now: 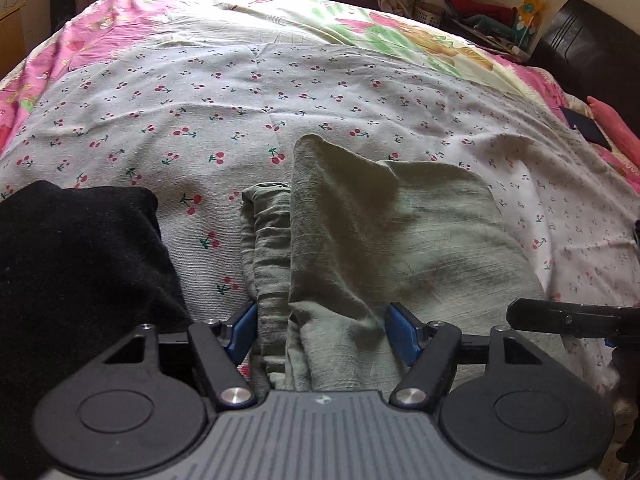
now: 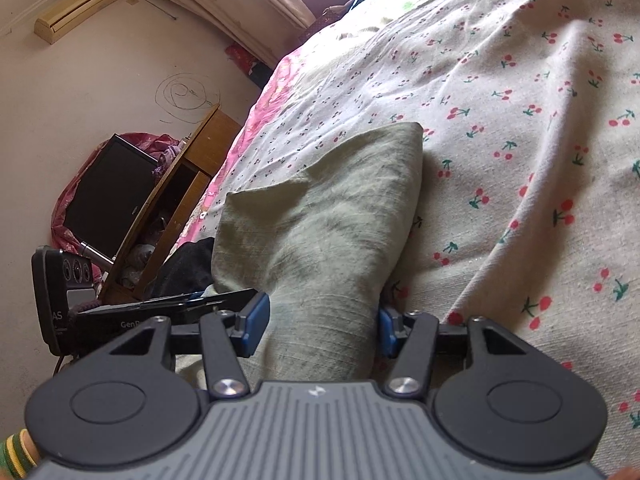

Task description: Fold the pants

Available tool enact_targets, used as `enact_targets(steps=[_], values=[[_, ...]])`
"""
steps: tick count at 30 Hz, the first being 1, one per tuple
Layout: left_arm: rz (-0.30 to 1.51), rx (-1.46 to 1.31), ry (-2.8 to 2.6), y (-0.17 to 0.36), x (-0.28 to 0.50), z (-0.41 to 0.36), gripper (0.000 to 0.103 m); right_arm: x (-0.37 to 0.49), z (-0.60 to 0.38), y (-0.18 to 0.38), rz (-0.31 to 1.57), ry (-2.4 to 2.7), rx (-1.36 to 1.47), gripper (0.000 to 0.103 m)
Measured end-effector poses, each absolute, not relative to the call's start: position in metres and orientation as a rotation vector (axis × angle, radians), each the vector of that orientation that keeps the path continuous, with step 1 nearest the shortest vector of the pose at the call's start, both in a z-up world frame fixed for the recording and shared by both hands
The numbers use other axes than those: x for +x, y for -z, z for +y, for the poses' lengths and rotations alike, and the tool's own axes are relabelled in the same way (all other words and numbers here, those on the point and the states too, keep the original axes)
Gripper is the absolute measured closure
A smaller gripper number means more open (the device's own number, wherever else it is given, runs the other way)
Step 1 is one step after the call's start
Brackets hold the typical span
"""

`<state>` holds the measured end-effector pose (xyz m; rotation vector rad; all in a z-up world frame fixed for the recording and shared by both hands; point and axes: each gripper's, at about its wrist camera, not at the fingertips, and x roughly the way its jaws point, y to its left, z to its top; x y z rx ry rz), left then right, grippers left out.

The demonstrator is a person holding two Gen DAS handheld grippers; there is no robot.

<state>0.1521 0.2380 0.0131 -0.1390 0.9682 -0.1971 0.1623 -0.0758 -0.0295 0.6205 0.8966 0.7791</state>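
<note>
Two grippers low over olive-green pants (image 1: 380, 232) on a bed, near edge of the scene.

Left gripper (image 1: 324, 328): jaws well apart, blue pads (image 1: 244, 328) either side of the near end of the pants. Cloth between them but not squeezed; left pad just at the bunched, gathered edge of the fabric, right pad resting over the flat part.

Right gripper (image 2: 320, 320): jaws partly apart and clamped on a thick fold of the pants, cloth filling the whole gap from pad to pad, right pad half hidden behind the fabric's edge. From there, fabric rising and running away to a loose far corner.

Pants folded over into a short, wide bundle: rumpled band along the left side, smoother layer on top with one far corner standing up a little. Lying on a white sheet with a red cherry print (image 1: 200, 100), itself spread over a pink floral cover (image 1: 100, 20).

Left of the pants, near edge: a black garment (image 1: 80, 248), apart from the green cloth with bare sheet between.

Far right of the bed: a dark headboard (image 1: 588, 48). Beside the bed in the right wrist view: a wooden cabinet (image 2: 180, 184) and a dark screen (image 2: 108, 188) against the wall.
</note>
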Motion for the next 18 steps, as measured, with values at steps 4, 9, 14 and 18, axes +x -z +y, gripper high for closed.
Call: enact_targets(steps=[4, 9, 14, 18], values=[[0.991, -0.189, 0.184, -0.008, 0.16, 0.248, 0.026, 0.167, -0.077, 0.035, 0.898, -0.809, 0.648, 0.047], [0.995, -0.216, 0.194, -0.007, 0.165, 0.234, 0.038, 0.189, -0.051, 0.05, 0.936, -0.816, 0.738, 0.074], [0.941, -0.416, 0.31, -0.034, 0.145, 0.237, 0.066, 0.184, -0.064, 0.029, 0.933, -0.808, 0.813, 0.091], [0.892, -0.463, 0.41, -0.057, 0.132, 0.212, 0.066, 0.169, -0.099, -0.019, 0.857, -0.868, 0.809, 0.092]])
